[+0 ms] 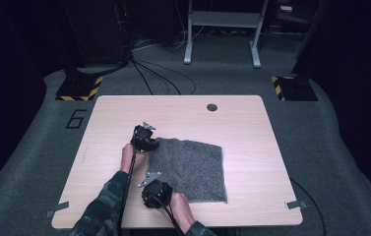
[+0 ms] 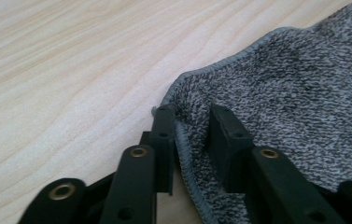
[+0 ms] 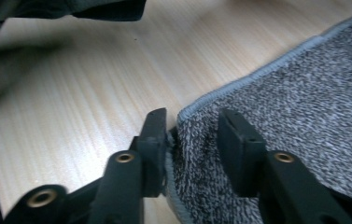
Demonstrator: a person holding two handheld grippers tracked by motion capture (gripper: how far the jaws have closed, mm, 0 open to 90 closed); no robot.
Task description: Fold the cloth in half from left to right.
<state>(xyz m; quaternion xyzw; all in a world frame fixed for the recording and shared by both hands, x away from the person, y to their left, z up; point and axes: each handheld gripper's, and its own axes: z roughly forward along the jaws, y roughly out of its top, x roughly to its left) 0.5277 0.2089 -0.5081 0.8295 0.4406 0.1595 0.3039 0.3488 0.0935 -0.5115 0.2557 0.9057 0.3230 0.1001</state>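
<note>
A grey speckled towel (image 1: 188, 167) lies flat on the wooden table (image 1: 252, 128). My left gripper (image 1: 143, 138) is at the towel's far left corner, my right gripper (image 1: 156, 192) at its near left corner. In the left gripper view the left gripper (image 2: 192, 114) is open, its jaws astride the hemmed corner of the towel (image 2: 295, 93), with the edge resting against one jaw. The right gripper view has the right gripper (image 3: 194, 119) open in the same way, the towel (image 3: 304, 93) corner lying between its jaws with a gap on one side.
A dark round hole (image 1: 212, 107) sits near the table's far edge. Bits of tape (image 1: 296, 204) mark the near corners. Cables (image 1: 158, 78) run over the carpet beyond the table, by a grey metal stand (image 1: 222, 29). A camouflage sleeve (image 1: 104, 206) enters from below.
</note>
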